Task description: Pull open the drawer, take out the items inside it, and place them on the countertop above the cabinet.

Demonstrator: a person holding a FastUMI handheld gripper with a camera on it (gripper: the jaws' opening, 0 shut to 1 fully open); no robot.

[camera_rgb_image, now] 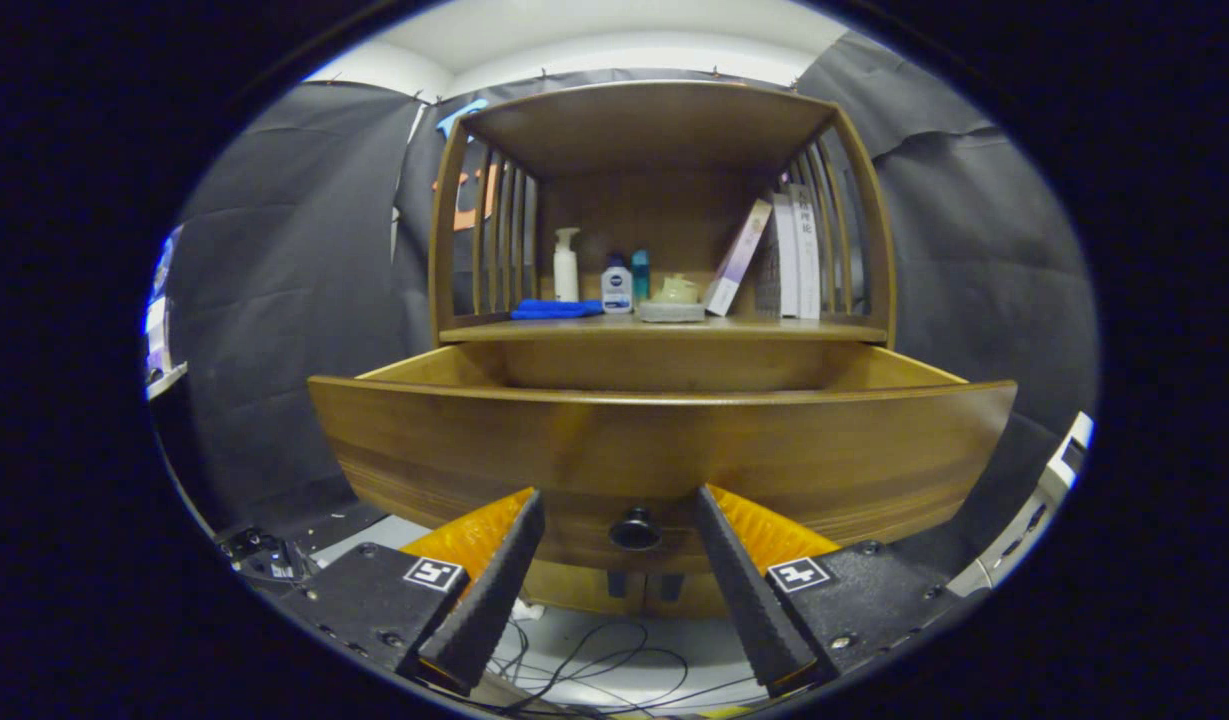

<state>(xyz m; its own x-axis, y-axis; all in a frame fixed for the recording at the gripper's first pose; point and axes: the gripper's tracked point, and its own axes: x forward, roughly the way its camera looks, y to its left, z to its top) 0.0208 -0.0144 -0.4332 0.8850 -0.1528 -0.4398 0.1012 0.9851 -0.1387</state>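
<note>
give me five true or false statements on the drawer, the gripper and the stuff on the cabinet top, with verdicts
1. The wooden drawer is pulled out from the cabinet. True.
2. The gripper is shut on the small dark round drawer knob. False: its fingers are spread, with the knob between them and a gap on each side.
3. A folded blue cloth lies on the wooden countertop beside a white pump bottle. True.
4. The books stand at the same end of the countertop as the cloth. False: they are at the opposite end, by the slatted side.
5. The drawer's contents can be seen from this view. False: its front panel hides the inside.
</note>
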